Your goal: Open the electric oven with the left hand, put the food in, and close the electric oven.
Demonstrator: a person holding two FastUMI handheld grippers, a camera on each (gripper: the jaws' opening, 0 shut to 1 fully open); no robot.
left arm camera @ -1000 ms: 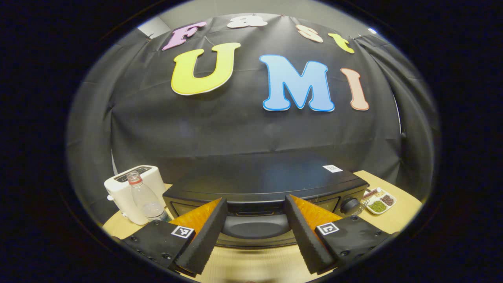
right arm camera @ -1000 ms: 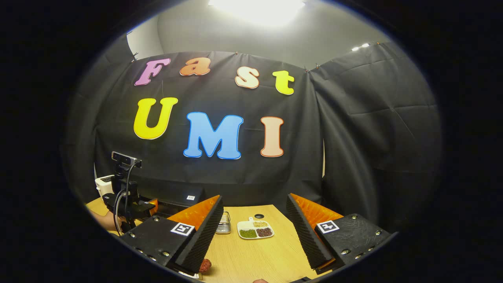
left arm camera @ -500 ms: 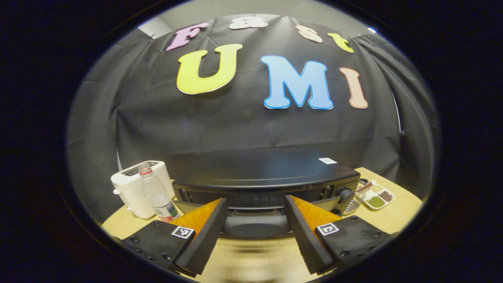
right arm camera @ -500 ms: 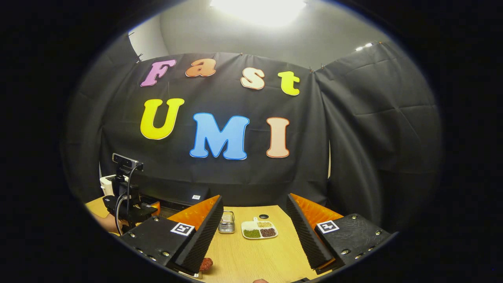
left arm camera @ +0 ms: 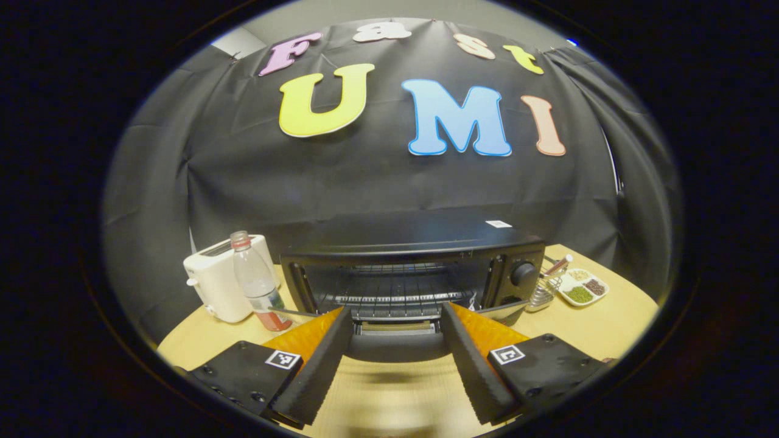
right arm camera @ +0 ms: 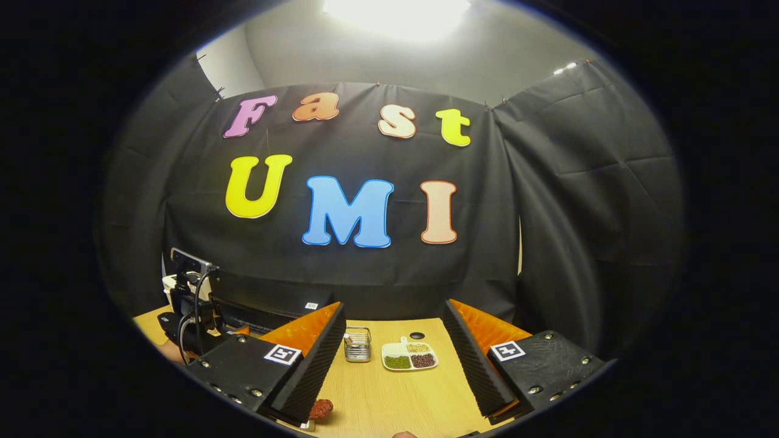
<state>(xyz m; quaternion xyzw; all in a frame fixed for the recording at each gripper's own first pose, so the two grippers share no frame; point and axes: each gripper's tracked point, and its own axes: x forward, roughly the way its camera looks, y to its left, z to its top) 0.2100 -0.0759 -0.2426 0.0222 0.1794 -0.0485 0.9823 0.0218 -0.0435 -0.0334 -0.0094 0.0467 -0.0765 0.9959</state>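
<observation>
In the left gripper view, the black electric oven (left arm camera: pixel 414 243) stands straight ahead with its door (left arm camera: pixel 395 345) folded down toward me and the wire rack (left arm camera: pixel 395 297) showing inside. My left gripper (left arm camera: pixel 395 311) is open, its fingers either side of the door's handle edge; whether they touch it I cannot tell. A reddish-brown piece of food (right arm camera: pixel 321 409) lies on the table just below the left finger of my right gripper (right arm camera: pixel 394 306), which is open and holds nothing. In the right gripper view, the oven (right arm camera: pixel 268 310) sits at the far left, with the left gripper's body (right arm camera: pixel 192 310) in front of it.
A white toaster (left arm camera: pixel 222 283) and a clear plastic bottle (left arm camera: pixel 258 286) stand left of the oven. To its right are a small wire holder (left arm camera: pixel 543 292) and a white divided dish of beans (left arm camera: pixel 578 289) on the wooden table (left arm camera: pixel 608 322).
The oven door has swung down from almost shut to fully open, uncovering the rack. My left gripper has drawn back from the oven. The right gripper has barely shifted.
</observation>
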